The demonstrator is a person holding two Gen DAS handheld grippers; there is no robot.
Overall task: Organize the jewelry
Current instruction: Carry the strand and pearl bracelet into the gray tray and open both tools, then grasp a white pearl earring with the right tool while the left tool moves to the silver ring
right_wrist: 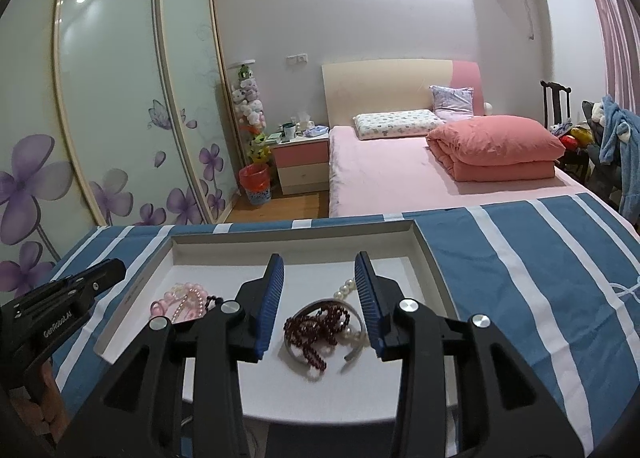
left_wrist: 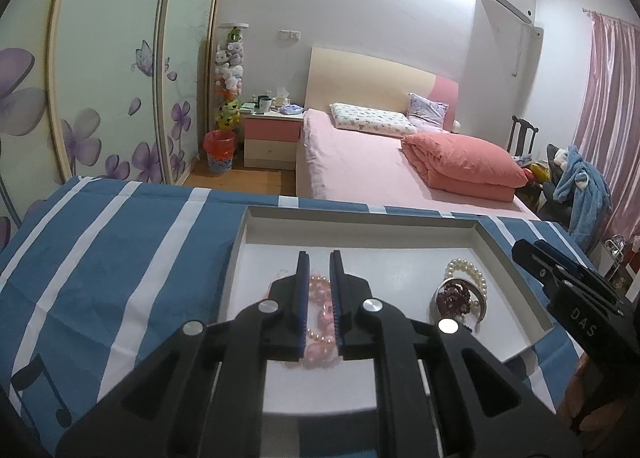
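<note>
Your left gripper (left_wrist: 319, 258) hangs with its blue-padded fingers (left_wrist: 302, 294) parted by a narrow gap, nothing pinched, directly over the pink bead bracelet (left_wrist: 320, 322) lying on the floor of the white tray (left_wrist: 360, 217). Your right gripper (right_wrist: 319, 262) stands with its fingers (right_wrist: 272, 294) wide apart, straddling a small heap without touching it: a dark red bead strand (right_wrist: 316, 334) tangled across a silver bangle (right_wrist: 298, 354), with a white pearl bracelet (right_wrist: 345, 290) curling out toward the right finger.

The tray, shallow and open-topped, holds all four pieces in two clusters, pink at the left, the other three at the right, with bare white floor between them and along the far wall. Whether a further thin pearl string lies among the pink beads cannot be told. In the left wrist view your right gripper (left_wrist: 532, 254) reaches in over the tray's right rim.

The tray rests on the tabletop, covered by a blue-and-white striped cloth (left_wrist: 100, 258), which lies bare to the left and right of the tray. Beyond the far edge stand a pink bed (right_wrist: 420, 173), a nightstand (right_wrist: 302, 165) and a flowered wardrobe (right_wrist: 120, 97).
</note>
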